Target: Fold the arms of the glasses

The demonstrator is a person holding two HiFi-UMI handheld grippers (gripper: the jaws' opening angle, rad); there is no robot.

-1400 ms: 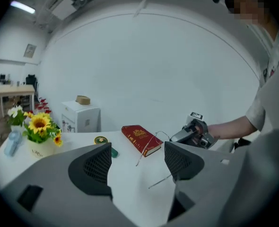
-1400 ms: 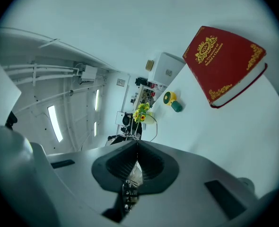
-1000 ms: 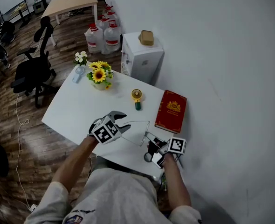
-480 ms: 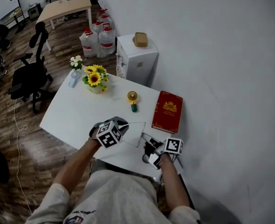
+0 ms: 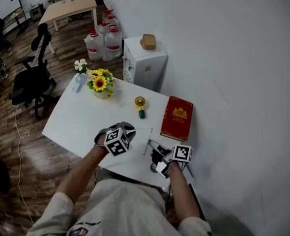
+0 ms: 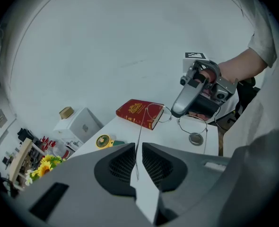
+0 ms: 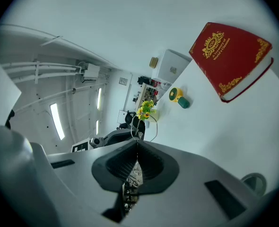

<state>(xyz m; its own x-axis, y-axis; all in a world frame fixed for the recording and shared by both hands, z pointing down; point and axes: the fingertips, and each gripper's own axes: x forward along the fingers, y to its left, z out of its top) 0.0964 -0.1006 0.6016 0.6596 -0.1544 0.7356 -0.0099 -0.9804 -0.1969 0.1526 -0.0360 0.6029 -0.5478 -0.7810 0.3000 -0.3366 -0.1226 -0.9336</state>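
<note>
The thin wire-rimmed glasses (image 5: 146,140) hang above the front edge of the white table (image 5: 81,117), between my two grippers. My left gripper (image 5: 130,131) has one glasses arm (image 6: 139,138) running between its jaws; the jaws are opening and a narrow gap shows beside the wire. In the left gripper view both lenses (image 6: 192,123) show ahead, just under my right gripper (image 6: 184,109). My right gripper (image 5: 158,155) is shut on the glasses at the lens end, and a lens rim (image 7: 149,122) rises from its closed jaws (image 7: 137,145).
A red book (image 5: 177,117) lies at the table's right, close behind the glasses. A yellow hand fan (image 5: 140,103) and a pot of sunflowers (image 5: 100,82) stand further back. A small grey disc (image 6: 195,139) lies under the lenses. A white cabinet (image 5: 145,63) stands behind the table.
My left gripper's jaws, wide around the glasses arm a second ago, have narrowed close to it, and the gripper has rolled slightly. The right gripper has kept still.
</note>
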